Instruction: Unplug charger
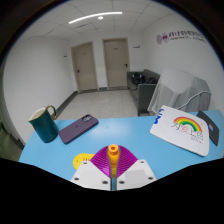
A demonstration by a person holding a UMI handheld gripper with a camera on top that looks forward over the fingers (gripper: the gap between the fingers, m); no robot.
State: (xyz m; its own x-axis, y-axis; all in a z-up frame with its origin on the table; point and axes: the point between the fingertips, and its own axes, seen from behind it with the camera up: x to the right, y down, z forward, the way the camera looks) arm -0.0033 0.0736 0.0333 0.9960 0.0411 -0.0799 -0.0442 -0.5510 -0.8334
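Far left on the blue desk [140, 128]: a teal mug [42, 124], upright, handle turned left. Just right of it, a purple phone [78, 126], lying flat with the camera end to the far side; no cable seen running from it, and no socket visible anywhere on the desk.

Nearer, just left of the tongs: a yellow ribbed thing [84, 160], partly hidden, kind not clear.

In the near middle, the tongs [113, 160]: drawn narrow, purple pads [104, 172] close together, and seemingly pinched on a small orange-yellow plug [114, 152] standing up between the tips. Probably the charger's end, though too small to say for certain; whether it is seated in anything below is hidden by the tongs themselves.

Right of the tongs and farther off: a white card [180, 127] with a rainbow drawing, propped at a tilt, well apart from the phone. Past its right end, something dark, not identifiable. Beyond the desk, a pale floor and two closed doors [100, 63] in the far wall.

Judged step: grip on the plug made, pull either about to begin or just finished. Next move, if the plug is in fact seated: a straight draw along its own axis, no twisting, grip kept firm so the piece does not slip from the pads; then carry clear of the phone and mug.
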